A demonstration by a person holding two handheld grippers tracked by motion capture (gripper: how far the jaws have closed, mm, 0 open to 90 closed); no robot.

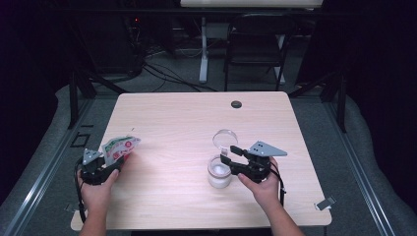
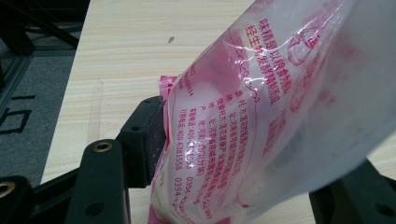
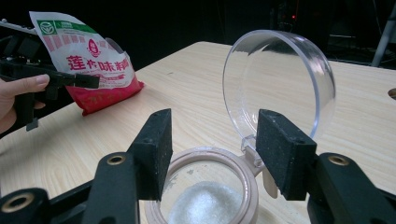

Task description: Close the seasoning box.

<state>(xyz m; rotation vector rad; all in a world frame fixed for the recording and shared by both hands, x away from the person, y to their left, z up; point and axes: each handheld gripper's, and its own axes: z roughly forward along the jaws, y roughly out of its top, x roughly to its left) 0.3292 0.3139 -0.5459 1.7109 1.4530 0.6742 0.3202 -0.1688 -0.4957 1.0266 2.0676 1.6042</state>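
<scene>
A red, white and green printed bag [image 1: 119, 148] sits near the table's left edge, with my left gripper [image 1: 98, 167] shut on it. In the left gripper view the bag [image 2: 261, 116] spans the space between the black jaws, and one finger [image 2: 145, 133] presses its left side. The right gripper view shows the same bag [image 3: 91, 67] upright, far left. A small jar [image 1: 219, 173] of white powder [image 3: 205, 203] stands right of centre, its clear hinged lid [image 3: 280, 77] flipped up. My right gripper [image 3: 212, 135] hovers open just over the jar's rim, by the hinge.
The wooden table [image 1: 187, 118] has a black round grommet [image 1: 236, 104] near its far edge. A folding chair [image 1: 256, 42] and a white table leg [image 1: 203, 49] stand beyond it on the floor. A small clip [image 1: 325, 202] hangs at the table's right front corner.
</scene>
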